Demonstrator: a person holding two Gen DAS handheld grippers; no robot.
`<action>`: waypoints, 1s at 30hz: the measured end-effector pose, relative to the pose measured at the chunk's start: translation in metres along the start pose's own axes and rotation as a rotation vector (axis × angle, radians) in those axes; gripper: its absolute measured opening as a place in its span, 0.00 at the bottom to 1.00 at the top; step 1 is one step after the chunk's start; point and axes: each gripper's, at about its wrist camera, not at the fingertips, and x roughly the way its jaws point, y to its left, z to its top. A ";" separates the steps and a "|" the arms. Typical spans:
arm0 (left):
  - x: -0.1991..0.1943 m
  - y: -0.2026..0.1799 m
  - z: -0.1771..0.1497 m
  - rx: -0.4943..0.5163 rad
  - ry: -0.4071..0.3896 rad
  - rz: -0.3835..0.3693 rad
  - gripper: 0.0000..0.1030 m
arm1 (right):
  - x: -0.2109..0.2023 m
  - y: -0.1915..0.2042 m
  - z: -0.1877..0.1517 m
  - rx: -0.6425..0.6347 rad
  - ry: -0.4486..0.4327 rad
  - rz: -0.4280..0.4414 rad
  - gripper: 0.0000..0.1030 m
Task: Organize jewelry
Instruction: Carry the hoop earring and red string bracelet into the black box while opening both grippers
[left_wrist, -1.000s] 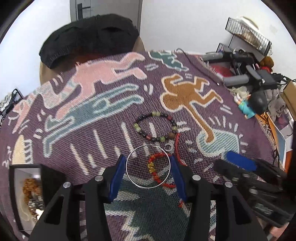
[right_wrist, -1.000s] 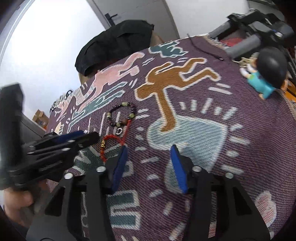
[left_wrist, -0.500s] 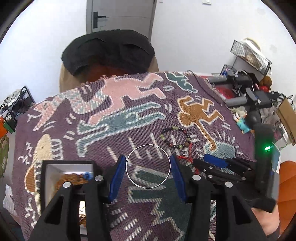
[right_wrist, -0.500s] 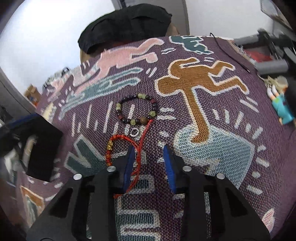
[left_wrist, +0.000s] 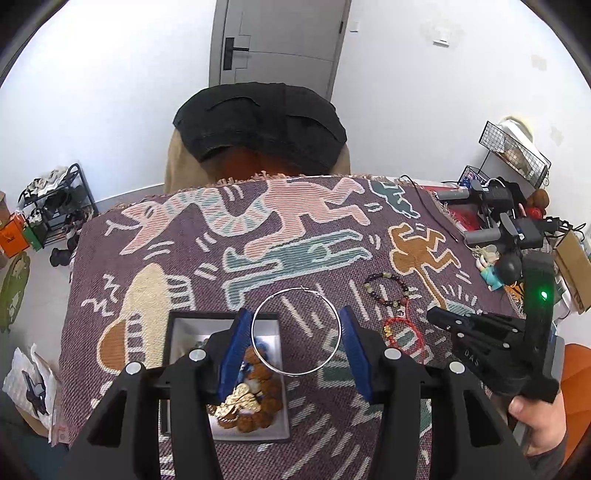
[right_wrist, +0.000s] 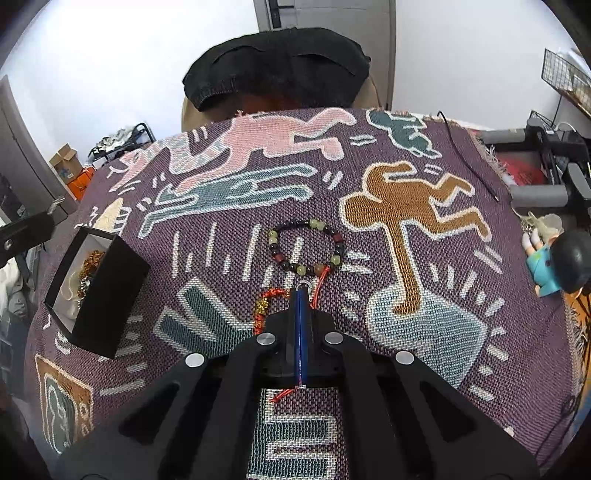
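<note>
The left gripper holds a large silver hoop between its two blue pads, so the jaws stand wide, pressed on the ring's sides. The hoop hangs partly above the open black box, which already contains golden and brown pieces. Only the left view looks down into the box like this; in the right view the box is seen from the side, on the left part of the patterned blanket.

The right gripper has its pads pressed together on the red cord bracelet, with a red end coming out behind them. This closure is clear only in the right view; the left view shows the gripper from outside, beside the red bracelet. The beaded bracelet lies flat just ahead, touching the cord.
</note>
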 end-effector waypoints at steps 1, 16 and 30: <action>-0.001 0.003 -0.002 -0.003 -0.001 0.002 0.46 | 0.006 -0.001 0.000 0.007 0.028 -0.004 0.02; -0.003 0.040 -0.018 -0.064 0.004 -0.002 0.46 | 0.034 -0.007 -0.006 0.042 0.072 -0.053 0.50; 0.000 0.059 -0.030 -0.100 0.016 -0.006 0.46 | 0.056 0.035 0.001 -0.056 0.079 -0.054 0.14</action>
